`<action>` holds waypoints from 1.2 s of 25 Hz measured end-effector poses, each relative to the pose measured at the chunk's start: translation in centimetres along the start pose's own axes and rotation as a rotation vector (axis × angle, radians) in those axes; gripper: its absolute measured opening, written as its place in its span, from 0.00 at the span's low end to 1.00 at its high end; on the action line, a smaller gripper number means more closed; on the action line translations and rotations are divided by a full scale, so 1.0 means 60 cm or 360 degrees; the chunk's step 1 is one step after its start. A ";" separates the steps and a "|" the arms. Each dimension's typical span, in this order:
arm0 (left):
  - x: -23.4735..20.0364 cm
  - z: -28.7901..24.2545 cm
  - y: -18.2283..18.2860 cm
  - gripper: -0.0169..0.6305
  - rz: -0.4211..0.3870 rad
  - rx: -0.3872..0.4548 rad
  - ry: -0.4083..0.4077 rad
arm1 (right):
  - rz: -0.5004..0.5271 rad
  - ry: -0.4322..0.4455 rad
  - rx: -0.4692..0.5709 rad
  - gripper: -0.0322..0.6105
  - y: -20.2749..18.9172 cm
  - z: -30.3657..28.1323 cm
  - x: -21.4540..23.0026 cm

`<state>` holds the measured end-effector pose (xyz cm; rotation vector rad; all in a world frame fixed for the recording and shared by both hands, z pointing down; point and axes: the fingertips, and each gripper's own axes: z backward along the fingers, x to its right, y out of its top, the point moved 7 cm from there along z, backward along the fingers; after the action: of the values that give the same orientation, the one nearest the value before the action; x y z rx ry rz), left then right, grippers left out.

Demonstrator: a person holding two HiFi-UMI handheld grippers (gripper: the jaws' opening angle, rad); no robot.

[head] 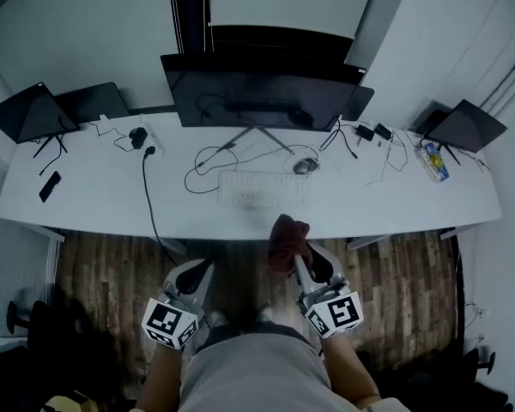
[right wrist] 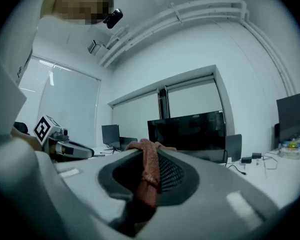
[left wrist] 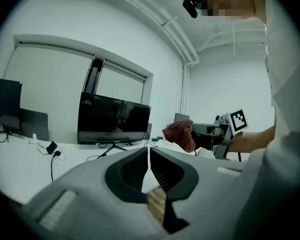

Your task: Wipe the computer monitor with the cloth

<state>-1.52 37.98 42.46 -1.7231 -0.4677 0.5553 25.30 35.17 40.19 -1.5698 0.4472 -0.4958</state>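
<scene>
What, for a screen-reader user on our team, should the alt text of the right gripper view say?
The right gripper, seen along its own jaws, is clamped on a reddish-brown cloth that droops between them. Beyond stands a dark computer monitor on a white desk; the left gripper shows at the left.

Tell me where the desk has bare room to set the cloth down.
Bare on the white desk: front left, between the flat black phone and the black power cable; and front right, beside the white keyboard. Crowded: loose cables and the grey mouse under the black monitor.
</scene>
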 end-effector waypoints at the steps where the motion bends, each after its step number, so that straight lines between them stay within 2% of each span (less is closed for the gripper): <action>1: -0.007 0.009 -0.001 0.04 0.0007 0.0002 0.0006 | 0.0003 0.0001 -0.0002 0.16 0.000 -0.003 -0.010; 11: -0.076 0.062 -0.004 0.04 0.0031 0.0027 0.0001 | 0.0022 -0.0027 -0.0017 0.16 0.002 -0.041 -0.083; 19: -0.155 0.078 -0.009 0.04 0.0033 0.0044 0.0020 | 0.0016 -0.0074 -0.0003 0.16 -0.001 -0.096 -0.108; 24: -0.200 0.043 -0.005 0.04 0.0047 0.0043 0.0033 | -0.0007 -0.0068 -0.0033 0.16 -0.016 -0.156 -0.089; 30: -0.268 -0.059 0.016 0.04 0.0047 0.0012 0.0065 | -0.0043 -0.0016 -0.0029 0.16 -0.021 -0.270 -0.013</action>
<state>-12.34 25.62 43.99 -1.7333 -0.4115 0.5413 15.52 22.28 42.01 -1.5970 0.4243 -0.5052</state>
